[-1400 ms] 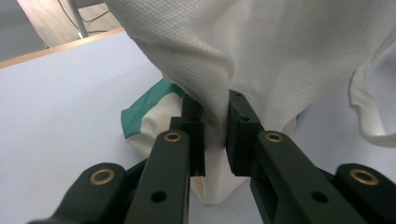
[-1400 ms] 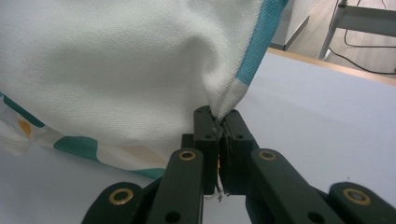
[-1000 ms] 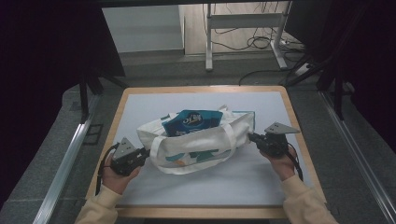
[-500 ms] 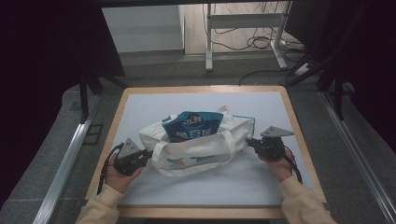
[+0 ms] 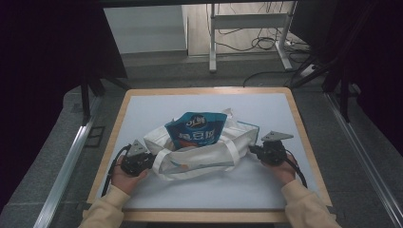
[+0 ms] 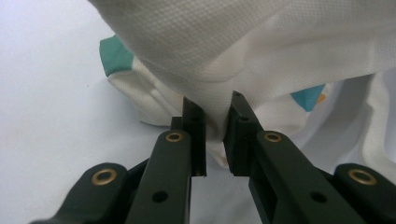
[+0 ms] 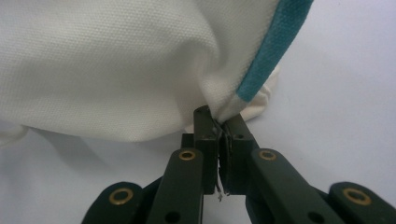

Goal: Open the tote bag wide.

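A white fabric tote bag (image 5: 204, 152) with teal trim lies on the pale table top, and a blue snack pouch (image 5: 196, 128) sticks out of its mouth. My left gripper (image 5: 151, 160) is shut on the bag's left edge; in the left gripper view the black jaws pinch a fold of the white fabric (image 6: 215, 126). At the bag's right edge my right gripper (image 5: 252, 149) is shut on the cloth; the right gripper view has its jaws tight on the white fabric (image 7: 219, 119) next to the teal trim (image 7: 271, 51). Both grippers sit low, near the table.
The table (image 5: 142, 99) has a wooden rim and a pale surface. A cable trails from each gripper. Beyond the table's far edge stand a metal frame (image 5: 247, 28) and floor cables. Dark uprights flank both sides.
Both grippers have sunk toward the table with the bag's edges in them. The bag has settled lower and flatter, the pouch still poking out.
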A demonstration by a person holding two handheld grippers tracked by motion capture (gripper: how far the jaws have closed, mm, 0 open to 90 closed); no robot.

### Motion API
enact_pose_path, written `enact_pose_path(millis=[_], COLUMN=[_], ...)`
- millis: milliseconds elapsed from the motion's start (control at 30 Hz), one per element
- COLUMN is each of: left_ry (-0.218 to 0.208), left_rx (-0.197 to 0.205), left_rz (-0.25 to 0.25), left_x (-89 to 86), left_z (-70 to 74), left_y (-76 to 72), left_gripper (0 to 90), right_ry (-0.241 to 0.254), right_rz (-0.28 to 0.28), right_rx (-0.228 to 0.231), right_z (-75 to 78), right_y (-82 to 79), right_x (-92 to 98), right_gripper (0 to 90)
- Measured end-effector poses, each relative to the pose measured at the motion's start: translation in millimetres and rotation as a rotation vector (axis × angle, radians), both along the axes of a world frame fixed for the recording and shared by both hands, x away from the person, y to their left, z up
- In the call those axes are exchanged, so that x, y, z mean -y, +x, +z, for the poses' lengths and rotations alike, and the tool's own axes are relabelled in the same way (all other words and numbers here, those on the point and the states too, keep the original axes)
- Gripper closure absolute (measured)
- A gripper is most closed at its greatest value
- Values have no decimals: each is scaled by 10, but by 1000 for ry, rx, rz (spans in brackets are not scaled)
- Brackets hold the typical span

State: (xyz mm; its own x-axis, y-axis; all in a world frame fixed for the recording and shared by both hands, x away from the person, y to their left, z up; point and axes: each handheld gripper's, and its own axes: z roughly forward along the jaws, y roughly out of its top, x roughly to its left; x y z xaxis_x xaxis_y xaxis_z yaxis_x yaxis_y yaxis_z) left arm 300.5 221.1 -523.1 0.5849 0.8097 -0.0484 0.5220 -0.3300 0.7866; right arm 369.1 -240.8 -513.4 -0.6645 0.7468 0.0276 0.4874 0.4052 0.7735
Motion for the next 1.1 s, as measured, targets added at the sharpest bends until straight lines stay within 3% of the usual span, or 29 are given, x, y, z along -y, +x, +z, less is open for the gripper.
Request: enact_pose_path(millis=[167, 200, 233, 267, 300, 367, 467, 633, 667, 700, 733, 800, 833, 867, 1100], left_ry=[-13, -10, -7, -9, -16, -27, -48, -99, -116, -127, -146, -161, -176, -192, -218], left_rx=[-9, -5, -6, -5, -3, 18, 54, 113, 126, 138, 150, 156, 158, 163, 161], left_rz=[5, 8, 13, 15, 17, 21, 28, 65, 76, 90, 102, 105, 100, 93, 67], left_x=[-20, -19, -19, -23, -29, -51, -92, -209, -234, -260, -305, -320, -332, -338, -246], left_z=[-9, -7, -3, 3, 18, 69, 168, 359, 406, 459, 571, 626, 678, 773, 987], left_y=[29, 24, 18, 10, -5, -62, -168, -326, -355, -380, -405, -410, -409, -391, -220], left_gripper=[801, 794, 736, 736, 678, 619, 492, 494, 525, 633, 677, 760, 760, 815, 899], right_ry=[6, 3, -3, -3, 3, 19, 64, 104, 112, 134, 150, 164, 164, 175, 191], right_rz=[-3, -6, -15, -15, -27, -55, -86, -100, -103, -124, -128, -119, -119, -92, -3], right_rx=[2, 2, 3, 3, 5, 15, 41, 85, 95, 127, 142, 162, 162, 165, 184], right_z=[0, 1, -1, -1, 3, 32, 117, 291, 332, 423, 471, 567, 567, 655, 910], right_y=[2, 1, 5, 5, 6, 5, -21, -124, -147, -190, -203, -211, -211, -200, -106], right_x=[1, 2, 9, 9, 20, 53, 111, 182, 199, 240, 257, 271, 271, 256, 88], right_gripper=[838, 802, 683, 683, 631, 532, 456, 424, 425, 466, 496, 587, 587, 679, 866])
